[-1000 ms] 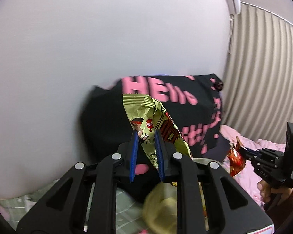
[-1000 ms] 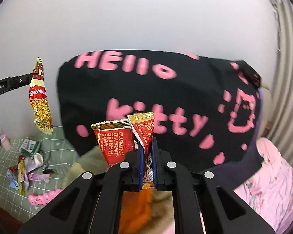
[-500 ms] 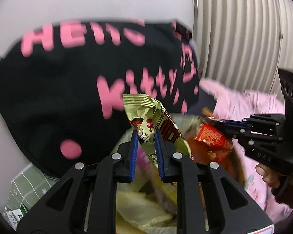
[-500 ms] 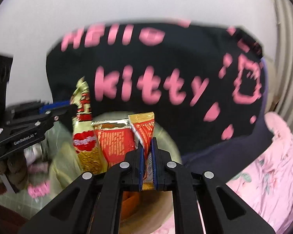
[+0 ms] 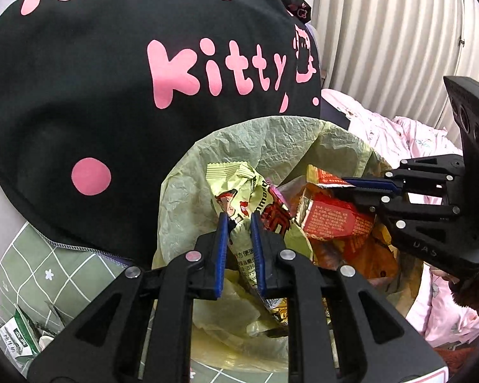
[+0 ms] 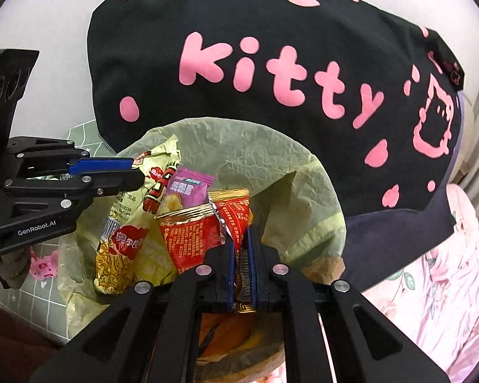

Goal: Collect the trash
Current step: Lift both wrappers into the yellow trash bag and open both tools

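Left gripper (image 5: 238, 220): its blue pads pressed both sides of a yellow-green snack wrapper (image 5: 239, 188) and the jaws were closing a little further on it; it hung over the open mouth of the bin bag (image 5: 271, 140), toward the bag's left side in the left wrist view.
Right gripper (image 6: 239, 239): jaws nearly together, clamped on red wrappers (image 6: 233, 214), also held over the bag's mouth and beside the left gripper's load.
Yellow-green snack wrapper: crinkled foil with a serrated top edge, a cartoon face and a red panel with printing; its lower end hung down into the bag.
Red wrappers: two flat sachets with gold sealed edges and small white print, one behind the other; from the right wrist view I could not tell whether both were pinched or only the nearer one.
Bin bag: thin, wrinkled, pale green plastic, mouth wide open; inside lay a small purple packet (image 6: 188, 186) and orange and yellow wrappers at the bottom.
Black cushion (image 5: 79, 95): directly behind the bag, with pink "Hello Kitty" lettering and dots.
Green checked sheet (image 5: 48, 274): left of the bag, with small scraps of litter (image 5: 19, 338) on it.
Pink floral bedding (image 6: 431, 287): right of the bag.
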